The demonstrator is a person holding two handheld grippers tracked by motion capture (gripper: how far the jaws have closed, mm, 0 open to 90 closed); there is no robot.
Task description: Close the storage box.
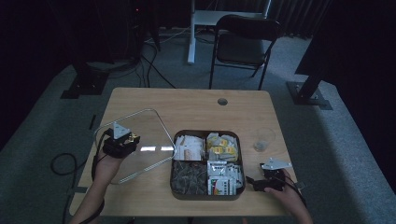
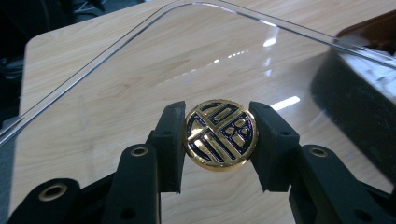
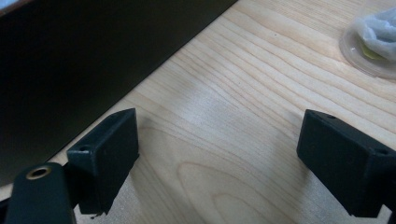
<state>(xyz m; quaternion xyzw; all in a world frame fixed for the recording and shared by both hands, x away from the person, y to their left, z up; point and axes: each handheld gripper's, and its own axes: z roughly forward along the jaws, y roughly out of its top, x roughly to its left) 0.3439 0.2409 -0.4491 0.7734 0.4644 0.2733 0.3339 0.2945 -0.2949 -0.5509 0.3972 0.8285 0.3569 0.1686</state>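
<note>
The left tool (image 2: 219, 135) is clamped on the round gold-and-black knob (image 2: 220, 134) of the clear, square, round-cornered lid (image 1: 140, 126), holding the lid tilted above the wooden counter (image 1: 196, 100), just left of the dark four-compartment box of sachets (image 1: 176, 186). The box therefore lies to the lid's right, nearer the right tool (image 3: 219, 163), which rests on the counter beside the box's right wall with jaws wide apart and nothing between them.

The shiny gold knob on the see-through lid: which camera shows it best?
The left gripper view: the gold knob sits close up, clamped between the left gripper jaws, its pattern clear. In the high view it is a tiny gold glint.
</note>
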